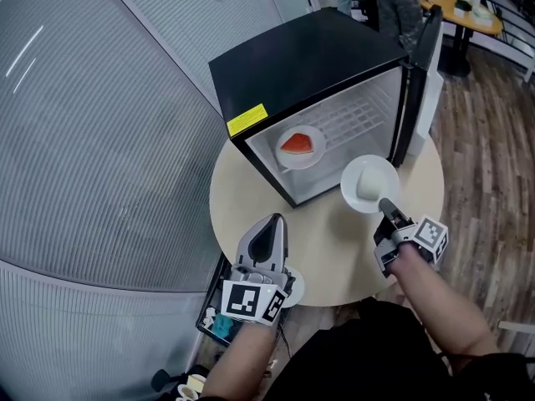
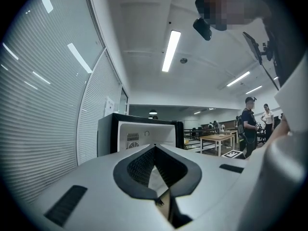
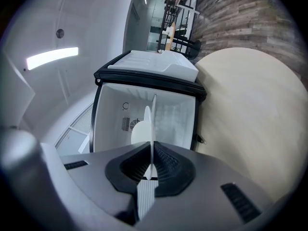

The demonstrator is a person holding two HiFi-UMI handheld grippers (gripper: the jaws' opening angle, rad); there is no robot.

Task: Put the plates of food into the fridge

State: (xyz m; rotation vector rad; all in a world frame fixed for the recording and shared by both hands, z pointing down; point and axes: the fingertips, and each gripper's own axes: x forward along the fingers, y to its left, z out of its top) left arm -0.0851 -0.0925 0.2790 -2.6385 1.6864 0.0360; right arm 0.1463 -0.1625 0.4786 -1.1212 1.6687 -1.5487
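A black mini fridge [image 1: 288, 65] stands open on the round table, its door [image 1: 424, 73] swung to the right. On its floor lies a white plate with a red slice [image 1: 299, 146]. My right gripper [image 1: 387, 205] is shut on the near rim of a second white plate [image 1: 369, 184] with a pale lump of food, held just outside the fridge opening. In the right gripper view that plate [image 3: 153, 124] runs edge-on between the jaws, with the fridge interior [image 3: 168, 114] behind it. My left gripper [image 1: 277, 220] hovers over the table's near left, shut and holding nothing; its jaws [image 2: 154, 147] point at the fridge.
The beige round table [image 1: 326, 249] has bare top in front of the fridge. A small white disc [image 1: 295, 289] peeks from under my left gripper at the table's edge. A crate of items [image 1: 219, 322] sits on the floor below. A frosted wall is at left; people stand by distant tables.
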